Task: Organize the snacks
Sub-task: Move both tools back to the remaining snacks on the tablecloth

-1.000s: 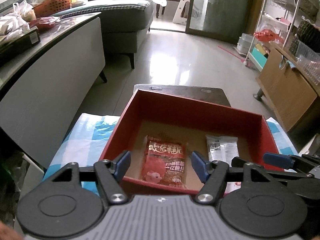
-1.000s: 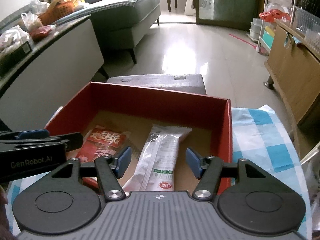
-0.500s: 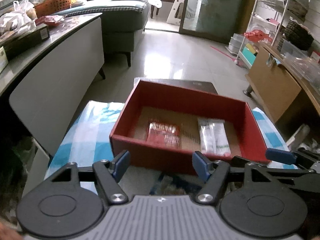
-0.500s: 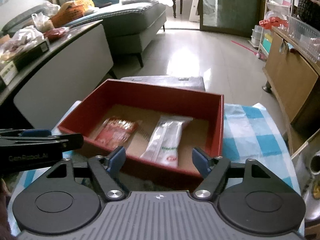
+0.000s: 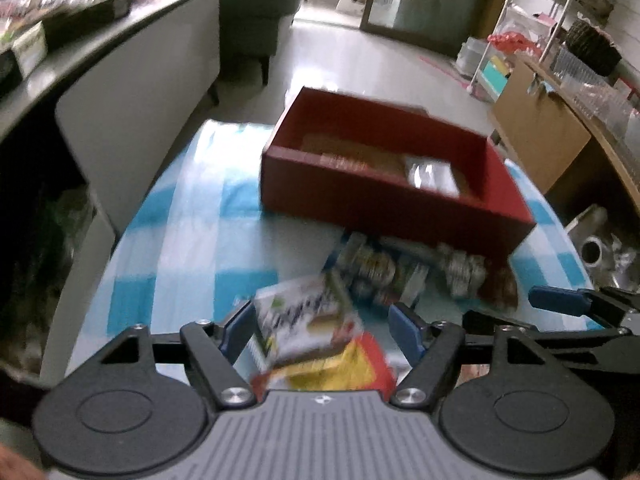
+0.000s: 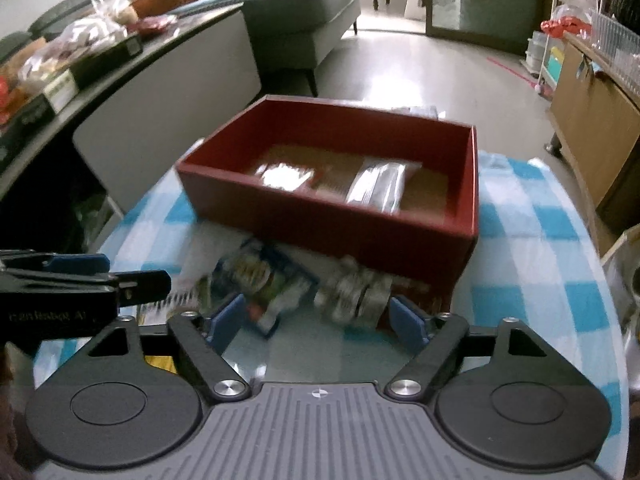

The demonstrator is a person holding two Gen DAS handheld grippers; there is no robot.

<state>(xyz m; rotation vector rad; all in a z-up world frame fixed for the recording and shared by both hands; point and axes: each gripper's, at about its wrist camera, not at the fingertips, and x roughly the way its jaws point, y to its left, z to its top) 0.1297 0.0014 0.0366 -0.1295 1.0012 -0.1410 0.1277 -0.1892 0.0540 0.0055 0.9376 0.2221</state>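
A red box stands on the blue-checked tablecloth and holds a red snack packet and a clear white packet. Several loose snack packets lie in front of it: a white-green one, a yellow-red one, a dark blue one and a silvery one. My left gripper is open above the white-green packet. My right gripper is open just before the blue and silvery packets.
A grey counter with bags and boxes runs along the left. A sofa stands behind it. A wooden cabinet and a shelf rack stand on the right. The tablecloth edge drops off at left.
Both grippers have pulled back from over the box toward the table's near side. The loose packets in front of the box have come into view. Both stay open.
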